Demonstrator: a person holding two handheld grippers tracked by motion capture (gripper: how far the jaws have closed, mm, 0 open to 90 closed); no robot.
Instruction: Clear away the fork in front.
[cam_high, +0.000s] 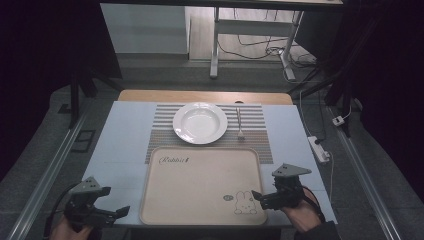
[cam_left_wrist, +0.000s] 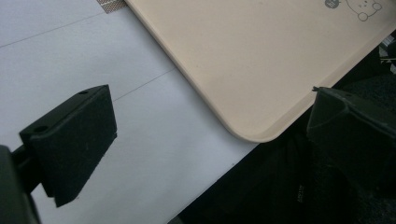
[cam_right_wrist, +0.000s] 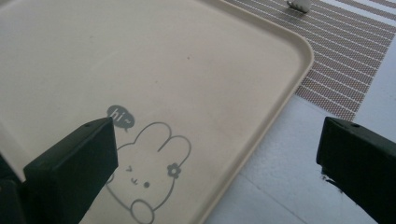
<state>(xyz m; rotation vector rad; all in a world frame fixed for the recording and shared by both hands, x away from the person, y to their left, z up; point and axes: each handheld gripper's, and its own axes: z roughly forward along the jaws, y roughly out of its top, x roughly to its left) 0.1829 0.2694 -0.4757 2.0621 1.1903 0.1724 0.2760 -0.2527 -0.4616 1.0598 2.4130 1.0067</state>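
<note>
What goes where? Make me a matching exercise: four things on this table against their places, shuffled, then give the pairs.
Things:
1. white plate
2. fork
3. beige tray
4. rabbit drawing

Places:
A. near edge of the table, between the two grippers
B. right of the plate, on the striped mat
C. near right corner of the tray
D. middle of the striped mat, beyond the tray

Pairs: 1-D, 2-B, 3-A, 4-C

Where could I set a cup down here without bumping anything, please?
The whole beige tray is bare. The blue table cover left of the striped mat is free too. It is crowded only where the white plate and fork sit on the mat.
</note>
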